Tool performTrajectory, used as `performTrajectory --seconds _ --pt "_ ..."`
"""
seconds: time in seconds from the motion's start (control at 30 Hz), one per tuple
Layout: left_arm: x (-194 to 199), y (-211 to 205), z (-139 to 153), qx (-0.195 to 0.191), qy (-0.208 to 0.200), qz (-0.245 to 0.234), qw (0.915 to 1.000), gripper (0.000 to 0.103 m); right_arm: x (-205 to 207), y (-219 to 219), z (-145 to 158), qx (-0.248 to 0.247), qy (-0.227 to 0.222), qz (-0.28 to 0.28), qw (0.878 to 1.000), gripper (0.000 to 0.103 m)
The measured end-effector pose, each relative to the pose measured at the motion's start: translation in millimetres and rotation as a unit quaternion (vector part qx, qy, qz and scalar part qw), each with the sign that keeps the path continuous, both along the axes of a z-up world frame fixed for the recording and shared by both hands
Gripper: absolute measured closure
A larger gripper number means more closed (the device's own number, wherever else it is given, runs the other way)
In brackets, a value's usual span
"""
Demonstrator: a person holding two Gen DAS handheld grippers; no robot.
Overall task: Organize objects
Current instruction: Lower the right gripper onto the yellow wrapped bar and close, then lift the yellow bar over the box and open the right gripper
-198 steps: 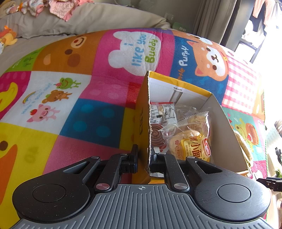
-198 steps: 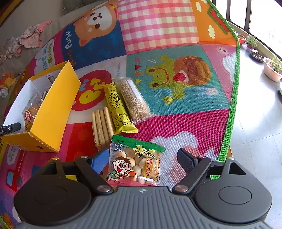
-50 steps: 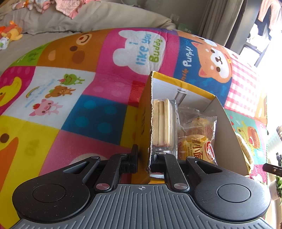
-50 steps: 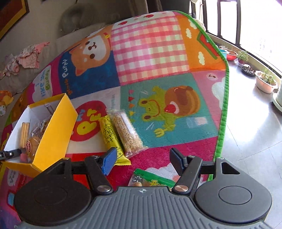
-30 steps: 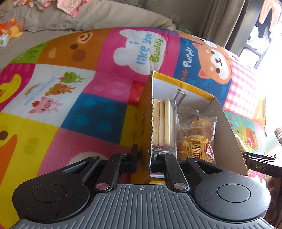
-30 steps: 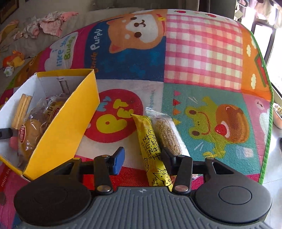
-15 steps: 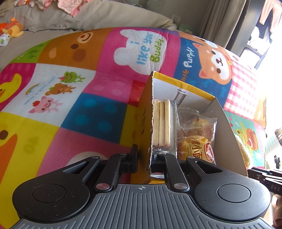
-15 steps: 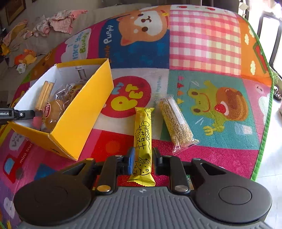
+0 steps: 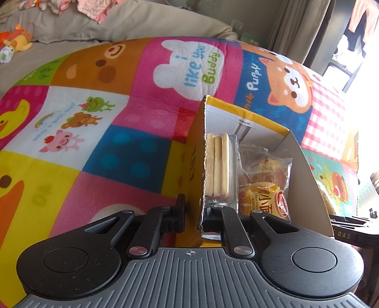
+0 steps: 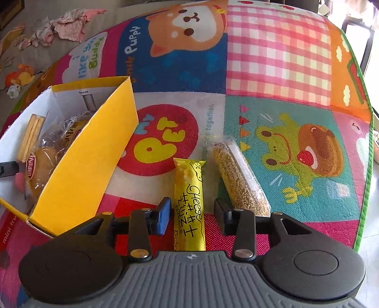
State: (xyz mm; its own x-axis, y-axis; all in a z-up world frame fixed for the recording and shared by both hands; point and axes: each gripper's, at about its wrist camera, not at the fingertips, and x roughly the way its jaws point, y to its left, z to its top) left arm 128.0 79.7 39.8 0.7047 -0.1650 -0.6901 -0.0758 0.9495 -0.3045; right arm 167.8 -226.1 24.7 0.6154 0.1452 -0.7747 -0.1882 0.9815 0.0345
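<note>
My left gripper [image 9: 194,214] is shut on the near left wall of the yellow cardboard box [image 9: 197,151]. Inside the box lie a pack of biscuit sticks [image 9: 216,163] and wrapped buns [image 9: 265,189]. In the right wrist view the box [image 10: 87,163] stands at the left. My right gripper [image 10: 191,213] is open, its fingers on either side of the yellow cheese snack bar [image 10: 189,203] lying on the mat. A clear pack of grain bars [image 10: 239,177] lies just right of it.
The colourful play mat [image 10: 272,59] covers the floor; its green edge [image 10: 369,147] is at the right. A grey cushion with toys and clothes [image 9: 71,21] lies behind. The other gripper's finger [image 10: 8,168] shows at the box's left wall.
My right gripper's fingers have spread apart around the yellow cheese bar, which they pinched half a second ago. The left gripper holds the box wall as before.
</note>
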Motion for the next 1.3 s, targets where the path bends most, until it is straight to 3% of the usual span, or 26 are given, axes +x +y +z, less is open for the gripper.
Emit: performTrajectory --seconds 0.07,0.13,0.43,0.57,0.7,0.8,0.9,0.97,1.0,1.03,1.27,1.3 --pt "0.7 -0.1 0.1 0.001 0.001 0.0 1.0 0.09 -3.6 -1.2 1.5 0.006 0.006 0.003 1.0 0.067" --pt "1.2 -0.1 0.0 0.001 0.001 0.0 1.0 0.09 -10.7 -4.9 3.7 0.017 0.013 0.003 1.0 0.079" --pt "1.0 -0.2 -0.2 0.001 0.0 0.0 1.0 0.09 -86.9 -29.1 36.6 0.061 0.027 0.001 0.998 0.082" --pt "1.2 -0.2 0.0 0.001 0.0 0.001 1.0 0.09 -123.0 -36.3 64.9 0.071 0.002 0.004 0.997 0.09" --pt "1.8 0.1 -0.6 0.0 0.001 0.003 1.0 0.09 -143.0 -38.1 100.5 0.086 -0.041 0.016 0.995 0.09" --pt "2.3 0.5 -1.2 -0.001 0.001 0.004 1.0 0.09 -151.0 -28.8 115.8 0.069 -0.072 0.044 0.994 0.09" --pt "2.4 0.7 -1.9 0.0 0.001 0.0 1.0 0.09 -146.6 -21.5 107.2 0.048 -0.058 0.046 0.996 0.088" --pt "2.2 1.5 -2.5 -0.001 0.0 -0.003 1.0 0.09 -142.3 -18.4 92.7 0.03 -0.043 0.045 0.998 0.078" --pt "2.2 1.7 -2.6 -0.002 0.0 -0.003 1.0 0.09 -140.4 -16.6 83.9 0.015 -0.037 0.043 0.998 0.066" --pt "2.9 1.6 -2.8 -0.002 0.001 -0.003 1.0 0.09 -138.8 -14.9 74.9 0.002 -0.031 0.043 0.999 0.061" --pt "4.1 1.9 -3.4 -0.002 0.002 -0.001 1.0 0.09 -121.6 -8.9 19.3 -0.013 0.034 0.042 0.998 0.061" --pt "4.0 1.6 -3.4 -0.002 0.002 -0.001 1.0 0.09 -118.9 -8.6 14.1 -0.012 0.045 0.04 0.998 0.065"
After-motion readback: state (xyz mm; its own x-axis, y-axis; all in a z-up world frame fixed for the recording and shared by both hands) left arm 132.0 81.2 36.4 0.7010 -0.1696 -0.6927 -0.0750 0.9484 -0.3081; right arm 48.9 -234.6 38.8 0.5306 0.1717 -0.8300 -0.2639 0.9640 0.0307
